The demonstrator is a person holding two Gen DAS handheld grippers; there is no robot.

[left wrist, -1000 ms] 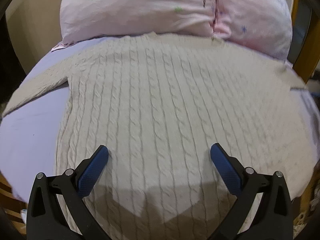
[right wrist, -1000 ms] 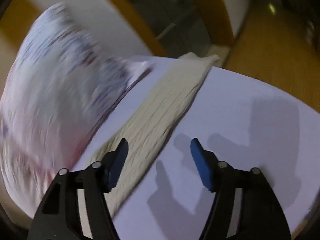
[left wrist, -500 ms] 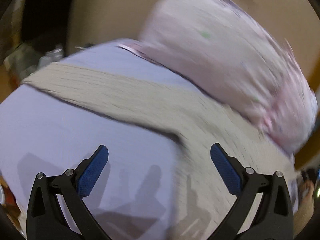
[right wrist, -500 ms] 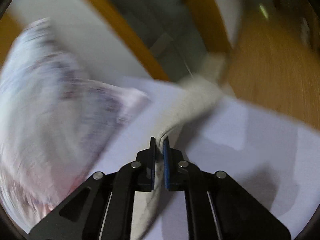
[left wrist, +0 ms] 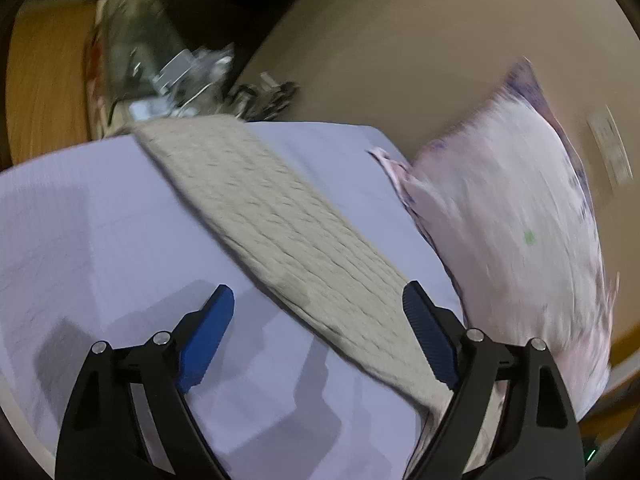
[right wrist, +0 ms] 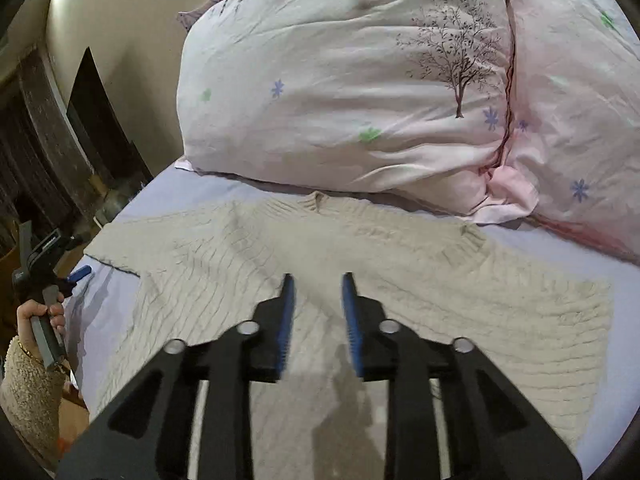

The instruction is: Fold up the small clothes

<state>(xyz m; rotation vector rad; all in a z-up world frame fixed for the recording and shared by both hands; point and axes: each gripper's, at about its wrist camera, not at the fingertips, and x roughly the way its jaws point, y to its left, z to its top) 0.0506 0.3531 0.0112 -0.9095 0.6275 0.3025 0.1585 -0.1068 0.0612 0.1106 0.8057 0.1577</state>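
Observation:
A cream cable-knit sweater (right wrist: 400, 312) lies flat on the lilac bed sheet (right wrist: 616, 276). Its right sleeve is folded in over the body. Its left sleeve (left wrist: 272, 216) stretches out across the sheet in the left wrist view. My left gripper (left wrist: 320, 320) is open and empty, just above that sleeve near the shoulder end. It also shows at the left edge of the right wrist view (right wrist: 76, 276), held by a hand. My right gripper (right wrist: 316, 292) is open a little and empty, above the middle of the sweater.
A big pink pillow (right wrist: 360, 80) with flower and tree prints lies behind the sweater's collar. The left bed edge (right wrist: 80, 264) drops off to dark furniture and clutter (left wrist: 176, 68). A beige wall (left wrist: 400, 40) stands behind.
My right gripper shut on the right sleeve, carried it over the sweater's body and let go. My left gripper swung left from the body to the left sleeve, staying open.

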